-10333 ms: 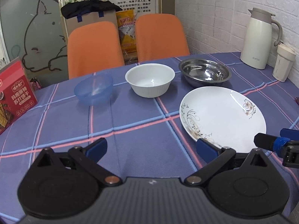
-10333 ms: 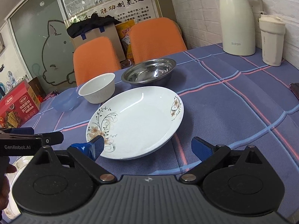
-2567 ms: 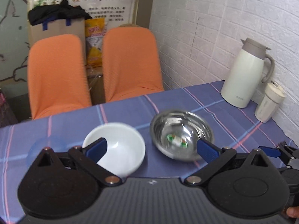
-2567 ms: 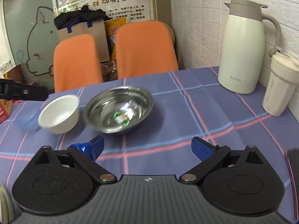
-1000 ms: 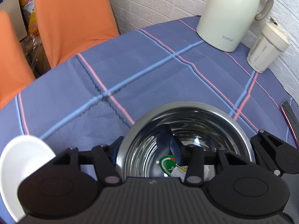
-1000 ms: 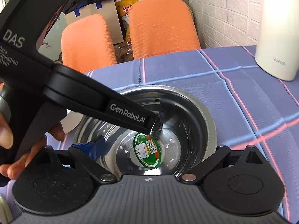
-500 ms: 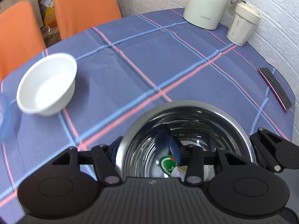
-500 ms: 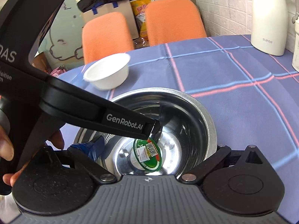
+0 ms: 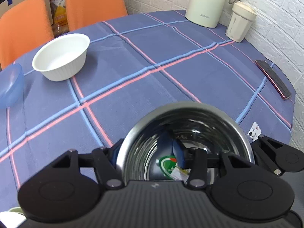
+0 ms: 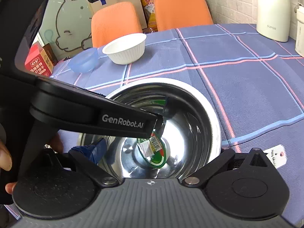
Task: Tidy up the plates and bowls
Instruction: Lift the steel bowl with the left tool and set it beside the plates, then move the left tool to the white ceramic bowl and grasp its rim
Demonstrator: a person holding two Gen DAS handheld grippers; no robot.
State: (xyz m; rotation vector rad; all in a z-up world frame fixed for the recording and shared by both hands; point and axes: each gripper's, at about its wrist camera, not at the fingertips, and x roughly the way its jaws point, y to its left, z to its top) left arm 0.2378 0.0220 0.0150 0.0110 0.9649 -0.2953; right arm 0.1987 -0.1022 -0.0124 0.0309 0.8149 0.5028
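Note:
A steel bowl [image 9: 190,117] with a green sticker inside hangs above the blue checked tablecloth. My left gripper [image 9: 146,153] is shut on its near left wall, one pad inside and one outside. In the right wrist view its black finger [image 10: 121,119] reaches over the rim of the steel bowl [image 10: 191,114]. My right gripper [image 10: 150,148] is open under the bowl, with the left blue pad [image 10: 95,150] beside the wall and the right pad hidden. A white bowl [image 9: 60,57] [image 10: 125,47] and a blue bowl [image 9: 9,83] [image 10: 83,60] stand on the far side.
A cream thermos [image 9: 207,1] and a lidded cup [image 9: 239,22] stand at the far right by the brick wall. A phone [image 9: 273,79] lies near the right table edge. A red box [image 10: 39,62] sits far left. Orange chairs [image 10: 182,9] stand behind the table.
The steel bowl, held by my left gripper, has travelled from the far side of the table toward the near right. The white bowl now lies farther off to the left.

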